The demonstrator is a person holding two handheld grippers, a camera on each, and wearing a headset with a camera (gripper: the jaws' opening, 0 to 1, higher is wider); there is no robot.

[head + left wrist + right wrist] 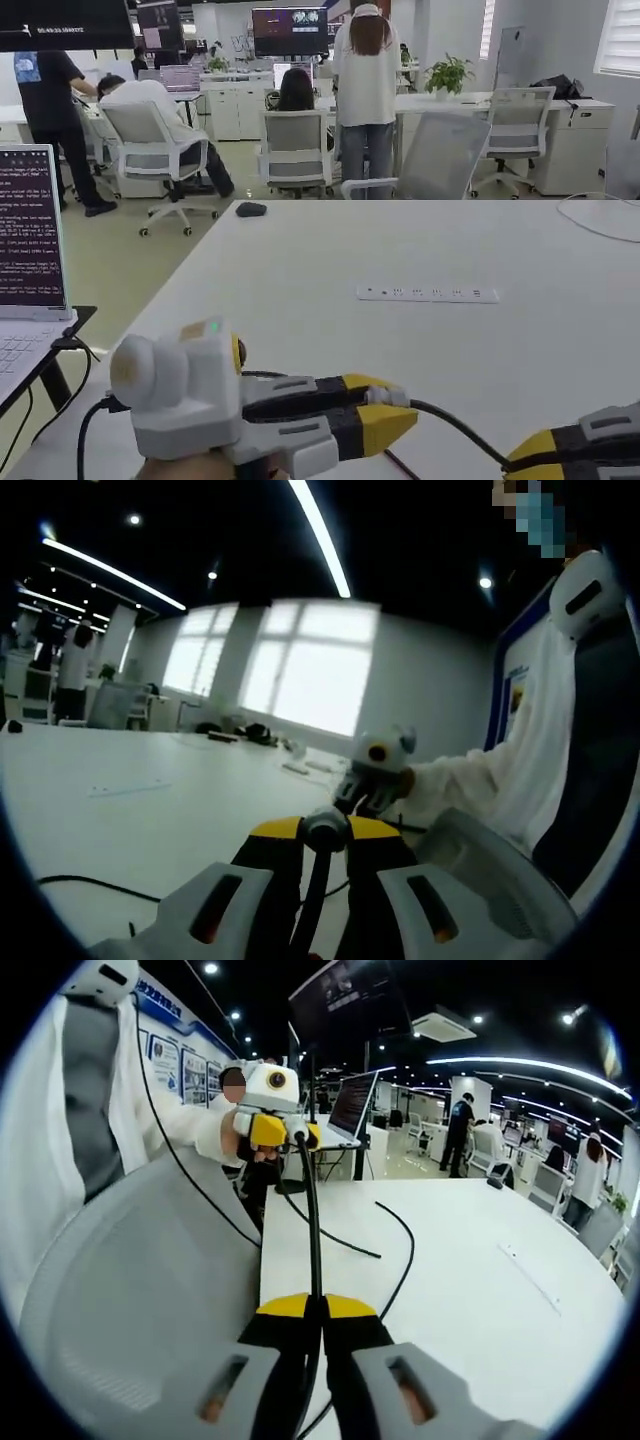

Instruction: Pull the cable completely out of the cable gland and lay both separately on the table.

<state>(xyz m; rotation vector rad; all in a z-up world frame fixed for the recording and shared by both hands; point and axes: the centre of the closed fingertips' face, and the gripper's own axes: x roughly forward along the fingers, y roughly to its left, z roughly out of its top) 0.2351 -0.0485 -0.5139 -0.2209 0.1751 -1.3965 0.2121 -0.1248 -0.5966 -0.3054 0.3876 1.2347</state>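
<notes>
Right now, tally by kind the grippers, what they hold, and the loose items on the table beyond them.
Grippers: 2, left gripper and right gripper
Black cable: 1
Cable gland: 1
Power strip: 1
Dark mouse: 1
White cable: 1
Total: 7

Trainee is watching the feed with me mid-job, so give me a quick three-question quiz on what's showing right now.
1. True or false: the cable is fully out of the cable gland.
2. Multiple choice: the right gripper is shut on A) the cable, B) the cable gland, C) nothing.
3. Short answer: in the head view, which long white item lies flat on the table beyond the left gripper?

Key: 1 false, it runs into the cable gland; 2 A; 3 the power strip.
</notes>
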